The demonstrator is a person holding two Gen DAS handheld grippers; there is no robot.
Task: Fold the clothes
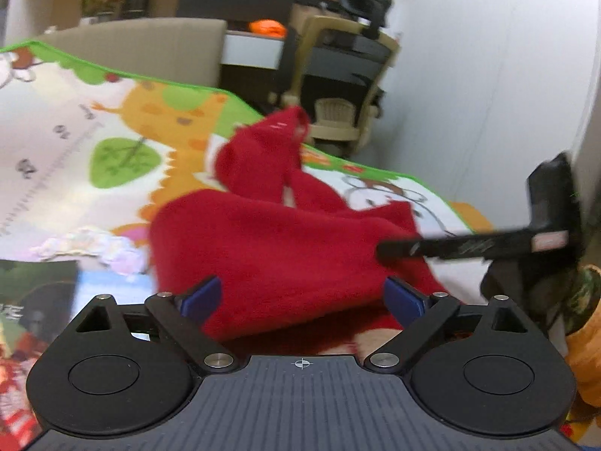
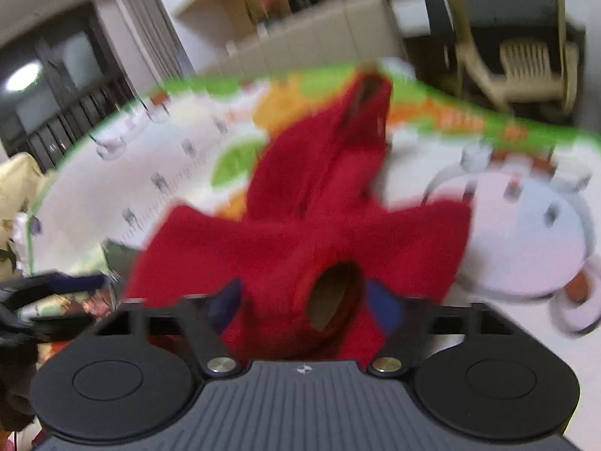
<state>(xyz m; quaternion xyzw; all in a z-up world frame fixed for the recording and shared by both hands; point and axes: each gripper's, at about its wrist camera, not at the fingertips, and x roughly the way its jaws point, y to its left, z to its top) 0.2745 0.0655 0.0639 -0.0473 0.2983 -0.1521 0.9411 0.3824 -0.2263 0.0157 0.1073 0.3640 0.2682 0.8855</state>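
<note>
**Evidently mid-handling: red knit garment bunched on the play mat**

Both wrist views were motion-blurred, the right one more so. The red garment [image 1: 278,248] lay crumpled on the cartoon-printed play mat [image 1: 75,150], its body close in at 6 o'clock and a narrower tube-like part rising toward 12 o'clock.

Left gripper [image 1: 300,300]: jaws spread wide, cloth lying between and just beyond the blue pads [image 1: 203,297]; no pinch was visible, so it held nothing. Right gripper [image 2: 304,304]: jaws likewise apart, with a round opening of the garment (a cuff or neck, I could not tell which) sitting between them. Whether a pad touched the cloth could not be told. In the left view the right gripper's dark finger [image 1: 450,246] reached in from 3 o'clock onto the garment's edge.

Handling judgement: fabric looked soft, fuzzy, light and limp, likely to sag and cling to itself, not slippery or fragile. Best hold would be at a hemmed edge or the cuff rim, one gripper per corner, then pull flat.

Surface: the mat, green-bordered, appeared smooth. Room: a beige plastic chair [image 1: 338,112] at 1 o'clock, dark furniture behind it, a pale wall at 3 o'clock.
</note>
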